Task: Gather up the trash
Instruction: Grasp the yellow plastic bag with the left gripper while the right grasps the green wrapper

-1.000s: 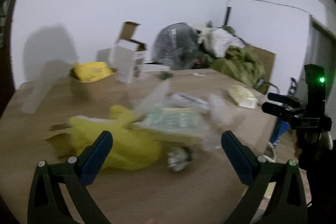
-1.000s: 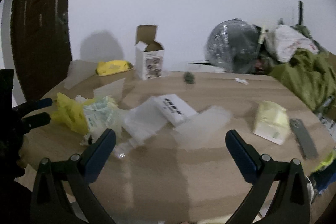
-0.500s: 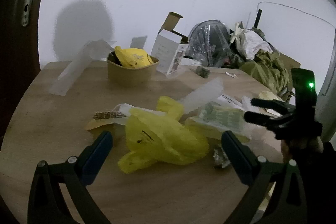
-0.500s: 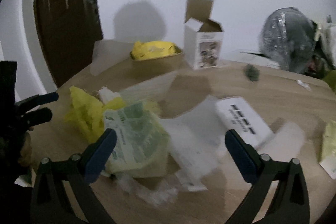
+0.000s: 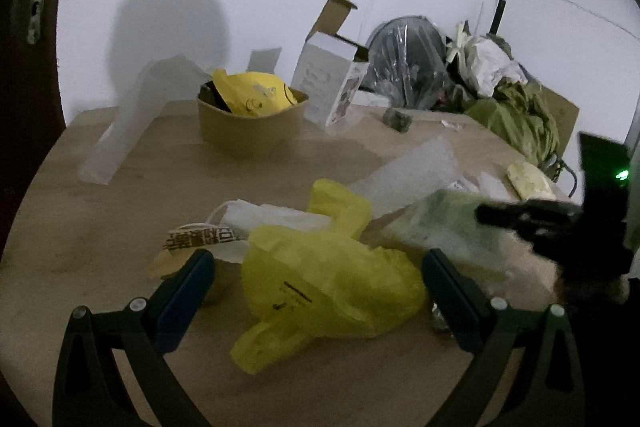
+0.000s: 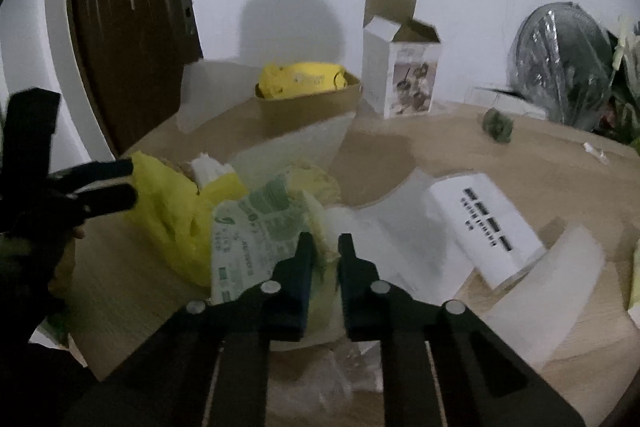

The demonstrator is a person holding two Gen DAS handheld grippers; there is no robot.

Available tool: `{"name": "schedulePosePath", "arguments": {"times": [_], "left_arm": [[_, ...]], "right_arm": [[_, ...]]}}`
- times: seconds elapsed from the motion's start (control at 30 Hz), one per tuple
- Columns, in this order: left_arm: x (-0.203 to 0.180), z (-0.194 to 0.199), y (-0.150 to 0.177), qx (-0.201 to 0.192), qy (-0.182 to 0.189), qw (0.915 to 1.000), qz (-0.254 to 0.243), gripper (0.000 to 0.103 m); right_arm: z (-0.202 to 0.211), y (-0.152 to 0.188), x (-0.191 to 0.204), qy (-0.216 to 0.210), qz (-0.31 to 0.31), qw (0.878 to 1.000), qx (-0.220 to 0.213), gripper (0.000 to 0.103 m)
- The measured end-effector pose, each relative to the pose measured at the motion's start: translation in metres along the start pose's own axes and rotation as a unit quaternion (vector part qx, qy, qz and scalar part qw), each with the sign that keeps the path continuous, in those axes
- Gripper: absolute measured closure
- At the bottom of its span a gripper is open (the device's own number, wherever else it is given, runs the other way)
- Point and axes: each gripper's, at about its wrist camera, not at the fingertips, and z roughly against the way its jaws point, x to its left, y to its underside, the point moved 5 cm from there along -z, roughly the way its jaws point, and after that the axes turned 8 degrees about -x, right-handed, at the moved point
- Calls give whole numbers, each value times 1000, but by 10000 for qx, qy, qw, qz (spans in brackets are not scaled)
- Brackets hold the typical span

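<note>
A light wooden table (image 5: 120, 211) is set against a white wall, with a dark door (image 6: 132, 19) seen at the left of the right wrist view. A brown paper bowl (image 5: 252, 123) is placed near the wall; a crumpled yellow wrapper (image 5: 256, 93) is stuffed in it and stands above the rim. Just beside the bowl an opened white carton (image 5: 328, 83) is stood upright, flaps up; its inside cannot be made out. A plastic-wrapped fan (image 6: 560, 63) is seen further along the wall. Trash is spread mid-table: a yellow plastic bag (image 5: 328, 283), a green-printed plastic packet (image 6: 256, 223) partly overlapping it, a white box with black print (image 6: 484, 223), and translucent plastic sheets (image 6: 548, 283). The left gripper (image 5: 316, 291) is held wide, the yellow bag lying between its blue fingers; the pads are not seen pressing on it. The right gripper (image 6: 326, 247) has just been closing; its jaws are drawn to a narrow gap, and a thin fold at the edge of the green-printed packet is pinched between the pads. In the left wrist view the right gripper's fingers (image 5: 520, 213) are seen lying over that same packet.
</note>
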Motion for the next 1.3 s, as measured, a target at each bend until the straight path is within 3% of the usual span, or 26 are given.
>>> {"name": "schedulePosePath", "arguments": {"times": [0.2,0.27,0.33,0.5,0.8,1.07,1.3], "left_arm": [[-7,-10,4,214,43,9997,-127,23],[-11,-12,7,275,60,9995,-151,40],[-14,-13,11,344,46,9992,-173,65],[-23,-11,14,363,83,9990,-233,90],[-53,21,-11,-330,234,9981,-463,92],[-72,57,-44,-1106,277,9913,-656,93],[-91,70,-58,-1440,427,9860,-720,93]], "right_arm": [[33,-11,-9,157,28,9992,-354,94],[42,-12,-12,245,49,9988,-424,94],[53,-14,-15,327,32,9982,-499,94],[81,-17,-27,579,-35,9957,-726,94],[131,-11,-44,1082,-106,9883,-1074,94],[168,-2,-51,1383,-164,9820,-1276,94],[197,12,-56,1712,-275,9755,-1357,94]]}}
